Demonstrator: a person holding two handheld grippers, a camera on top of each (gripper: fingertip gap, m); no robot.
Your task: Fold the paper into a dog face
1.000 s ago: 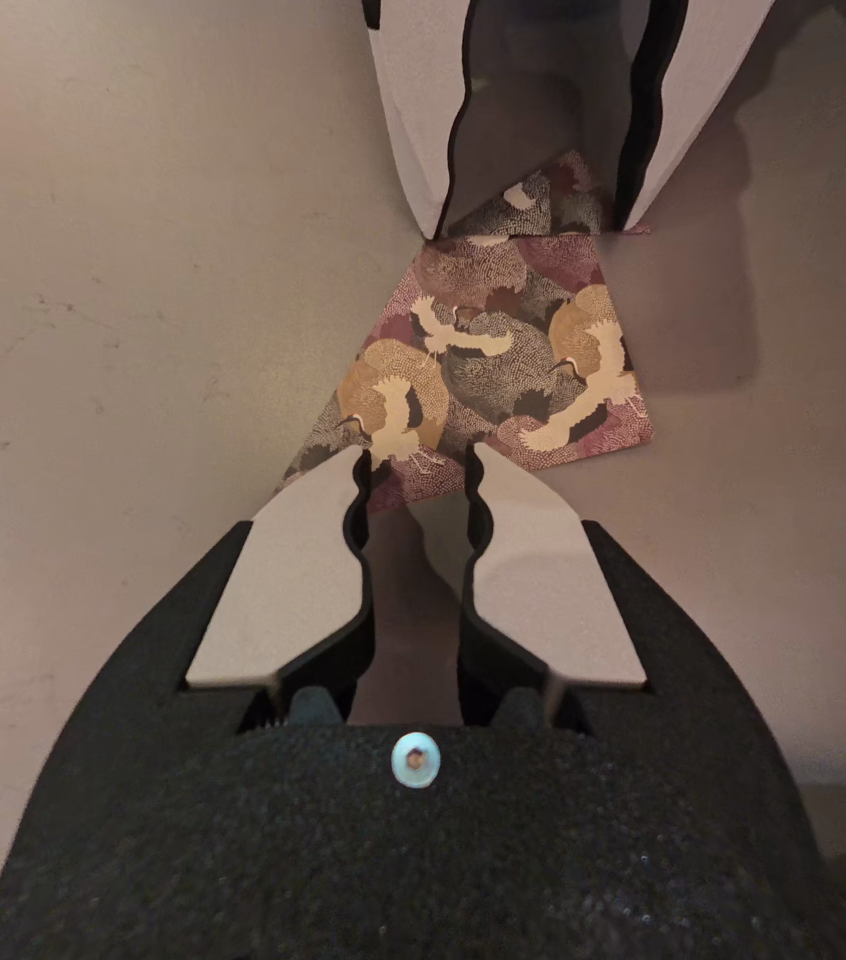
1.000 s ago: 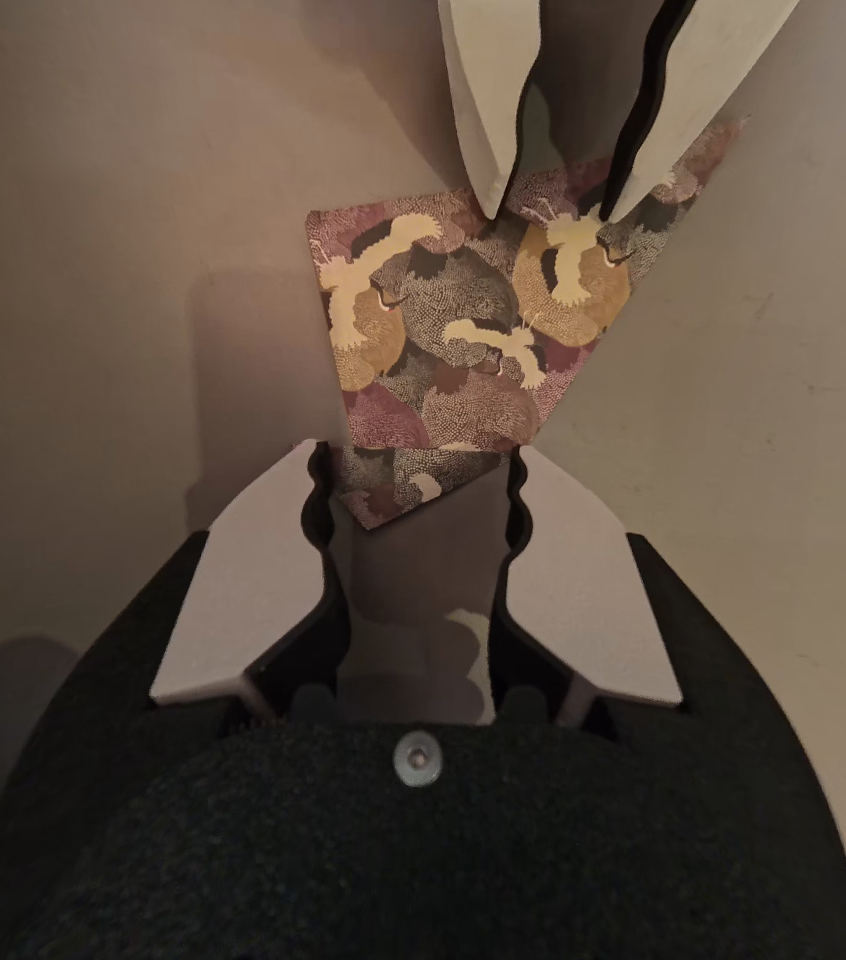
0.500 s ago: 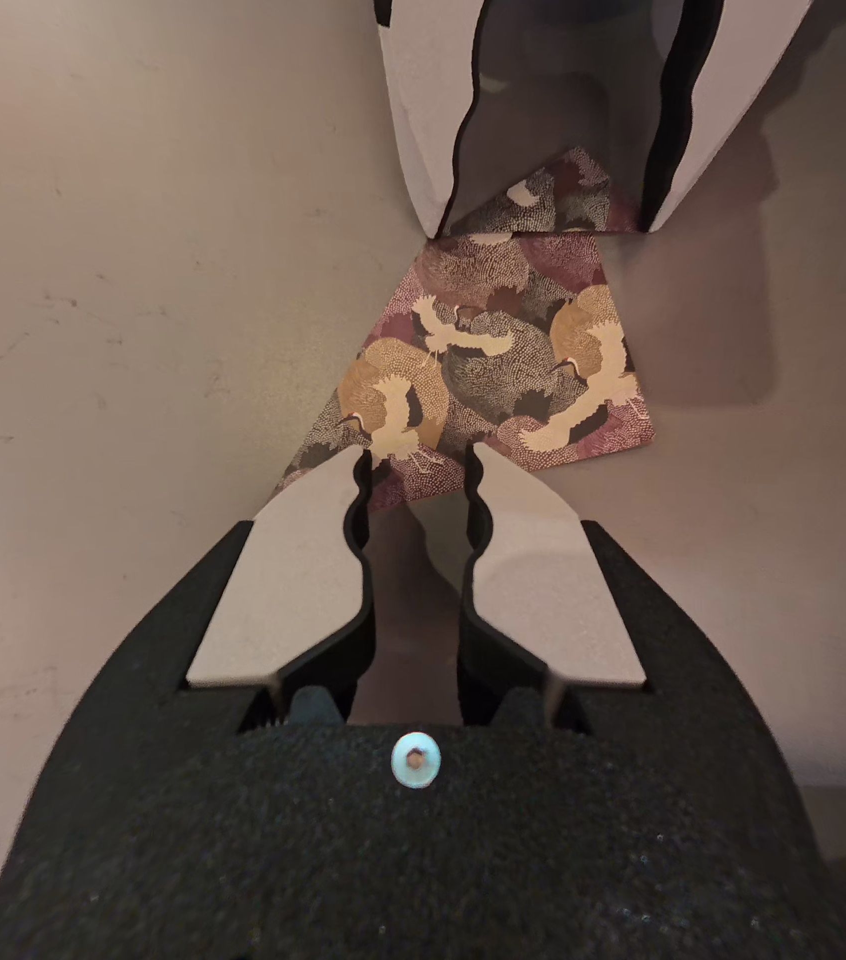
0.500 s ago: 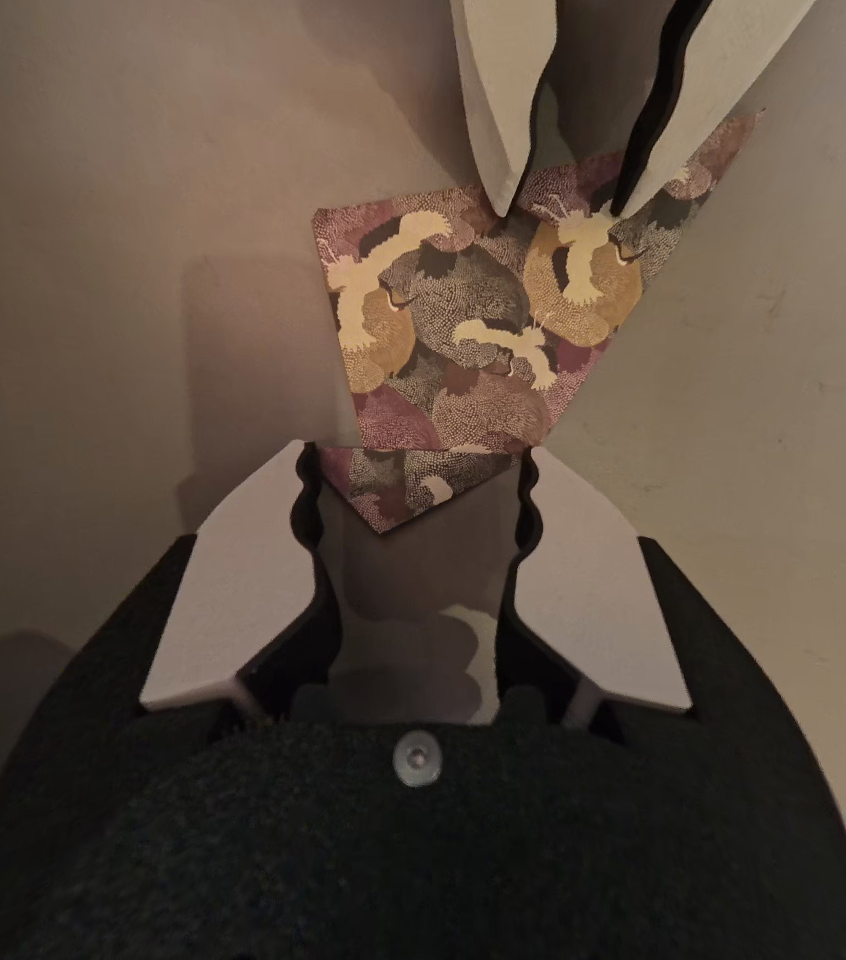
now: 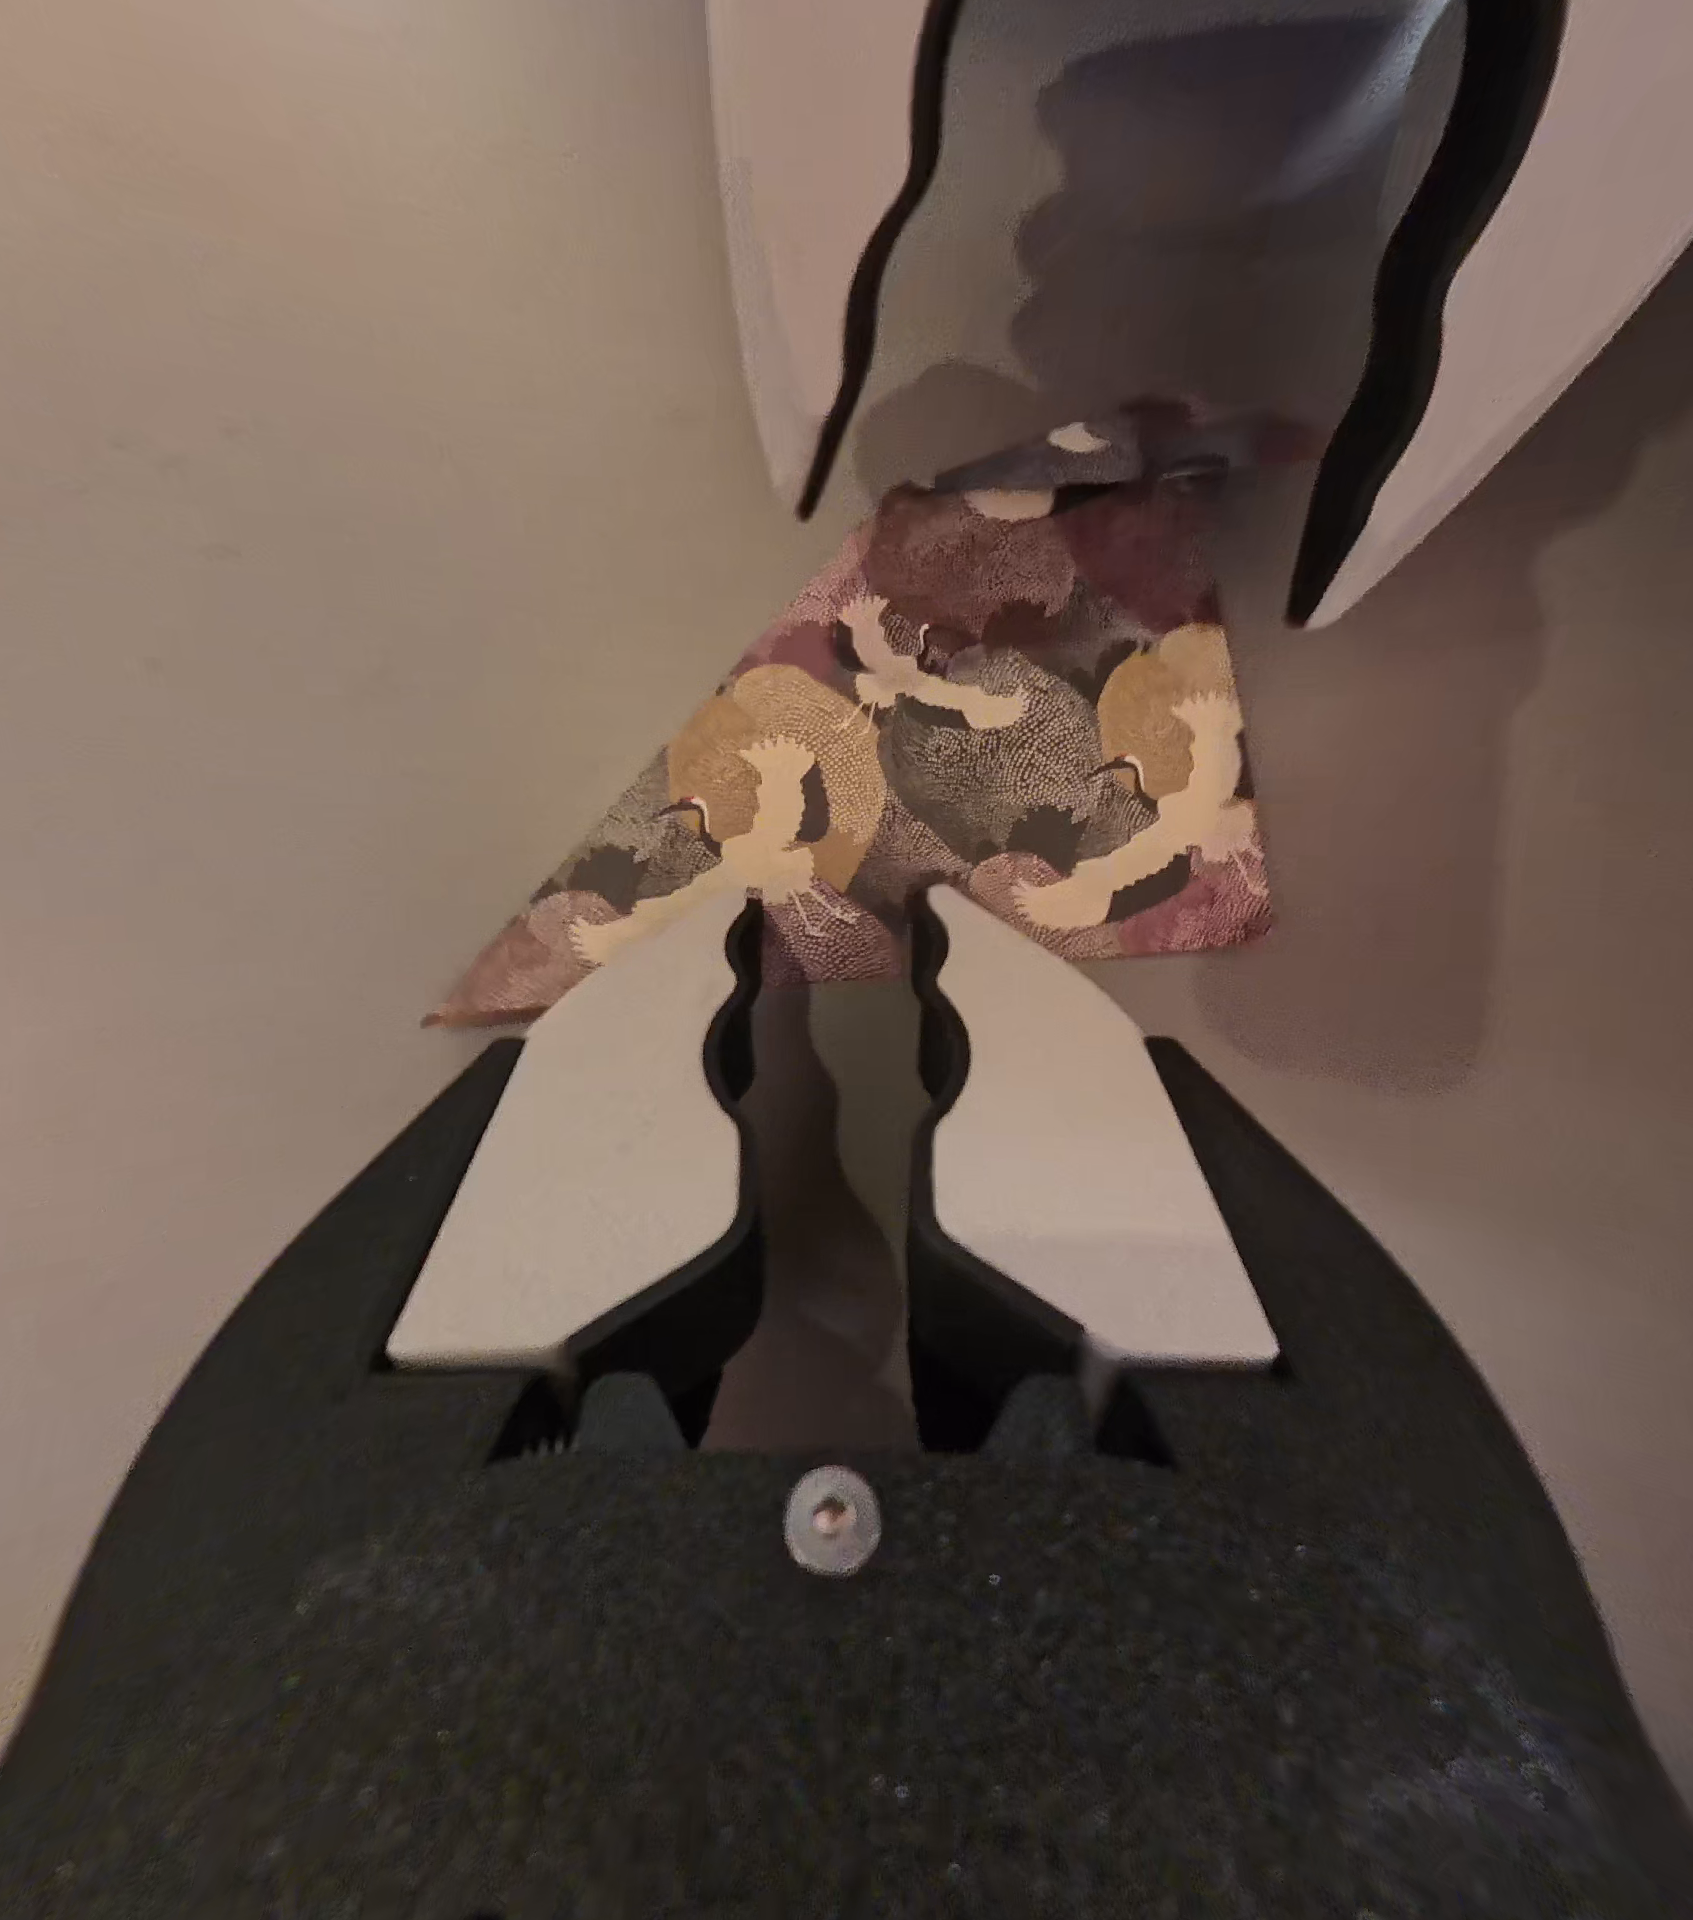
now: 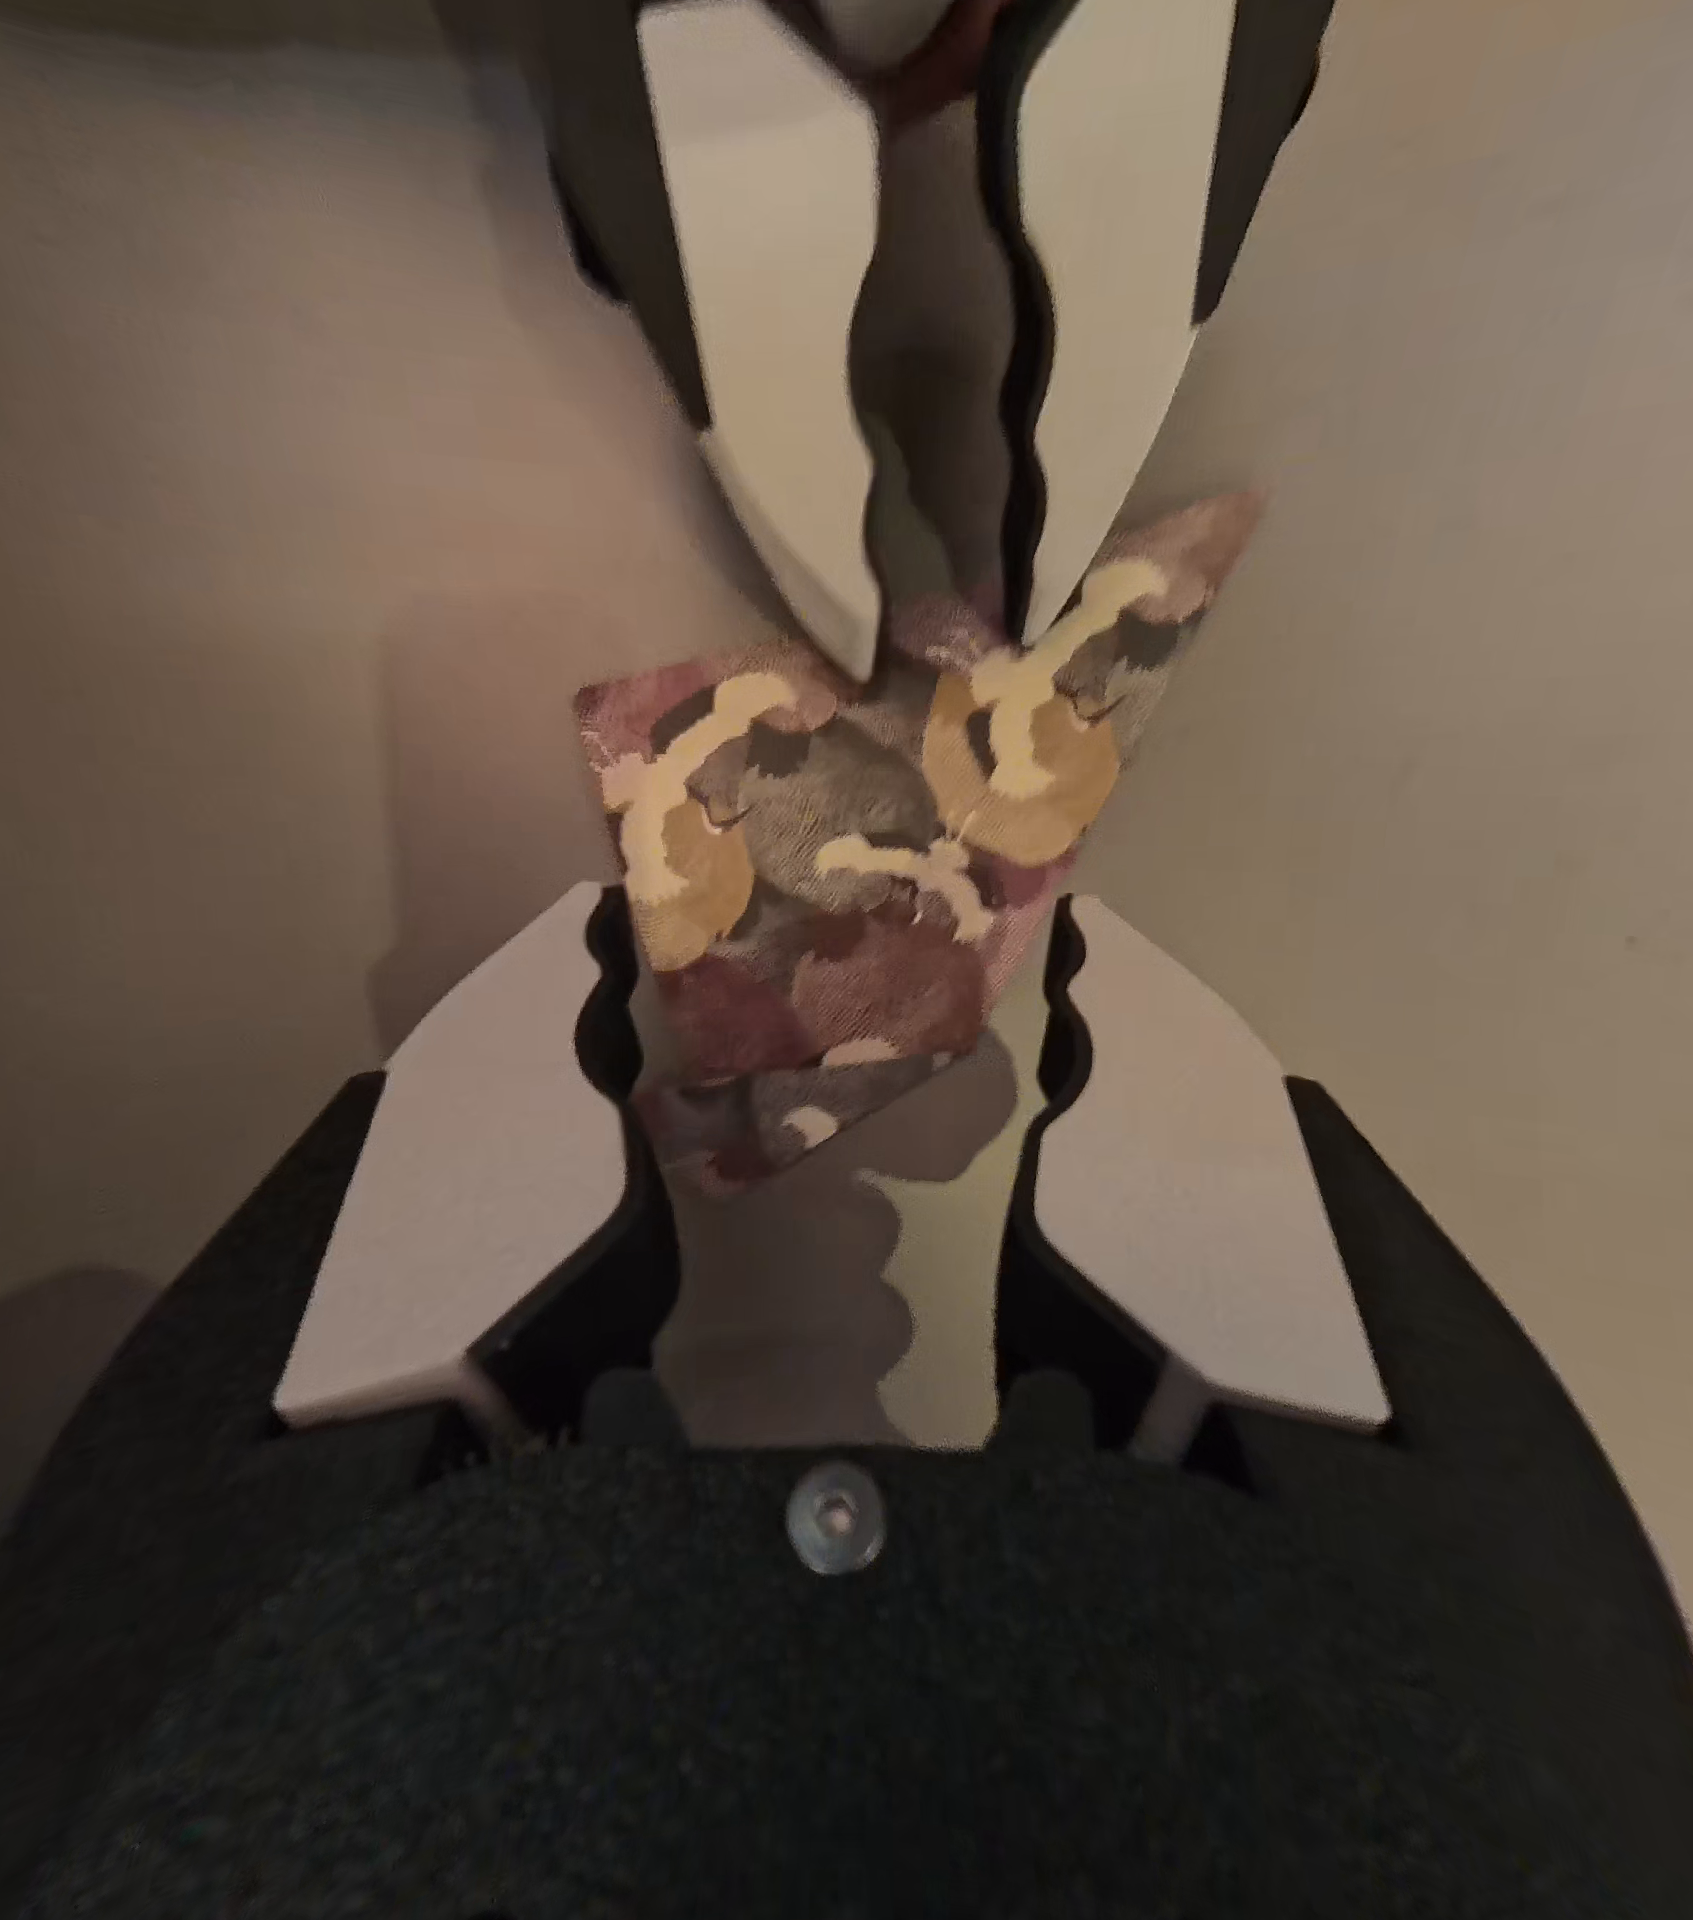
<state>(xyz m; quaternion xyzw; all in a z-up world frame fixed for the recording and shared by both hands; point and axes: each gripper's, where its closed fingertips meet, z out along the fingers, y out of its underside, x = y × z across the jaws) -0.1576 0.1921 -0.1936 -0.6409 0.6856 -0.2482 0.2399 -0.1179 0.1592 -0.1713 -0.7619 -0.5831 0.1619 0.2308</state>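
Paper (image 5: 967, 769), patterned and partly folded, lay flat on the worktop (image 5: 198, 623) between the two tools. Left tool (image 5: 831, 920), slightly parted and empty, pressed its tips on one edge, likely to pin it; right tool (image 6: 837, 935) gaped wide astride the opposite folded corner, holding nothing.

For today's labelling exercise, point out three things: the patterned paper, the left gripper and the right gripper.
patterned paper (image 5: 977, 748): left wrist view, on its printed middle.
left gripper (image 5: 837, 914): left wrist view, midway between its fingertips.
right gripper (image 6: 831, 914): right wrist view, midway between its fingertips.
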